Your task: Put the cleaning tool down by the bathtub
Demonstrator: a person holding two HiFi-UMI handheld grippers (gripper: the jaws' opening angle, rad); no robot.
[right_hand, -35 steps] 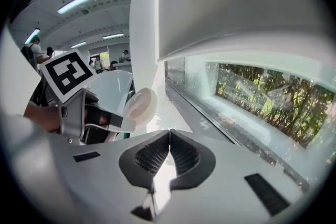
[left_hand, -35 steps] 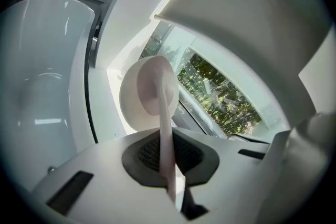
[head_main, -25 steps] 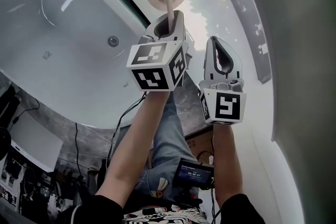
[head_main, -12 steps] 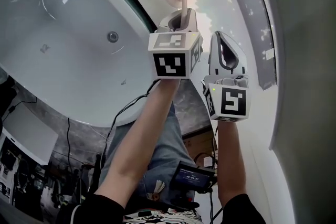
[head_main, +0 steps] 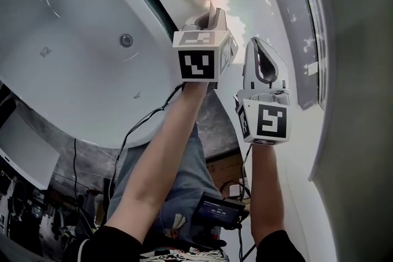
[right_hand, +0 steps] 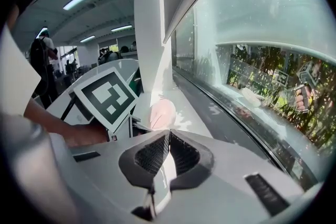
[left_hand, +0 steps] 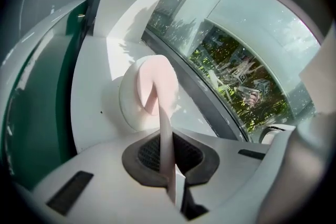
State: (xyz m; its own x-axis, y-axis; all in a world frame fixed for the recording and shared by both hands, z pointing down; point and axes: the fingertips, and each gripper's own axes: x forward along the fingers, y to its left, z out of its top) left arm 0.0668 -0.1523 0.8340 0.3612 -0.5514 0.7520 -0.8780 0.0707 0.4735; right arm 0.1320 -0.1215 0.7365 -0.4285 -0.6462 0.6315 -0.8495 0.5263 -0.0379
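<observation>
Left gripper (head_main: 209, 14) lowered | cleaning tool (left_hand: 153, 85) handle clamped between its jaws

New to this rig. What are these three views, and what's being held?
There is no robot. A person holds a two-jaw gripper in each hand. The head view comes from a camera on their head, looking down over both arms. Each gripper view comes from a camera riding on that gripper, looking along its jaws. The left gripper is clamped on the thin pink handle of the cleaning tool. The tool's round head is over the white ledge beside the bathtub; whether it touches is unclear. The right gripper is shut and empty. A window runs along the ledge.
</observation>
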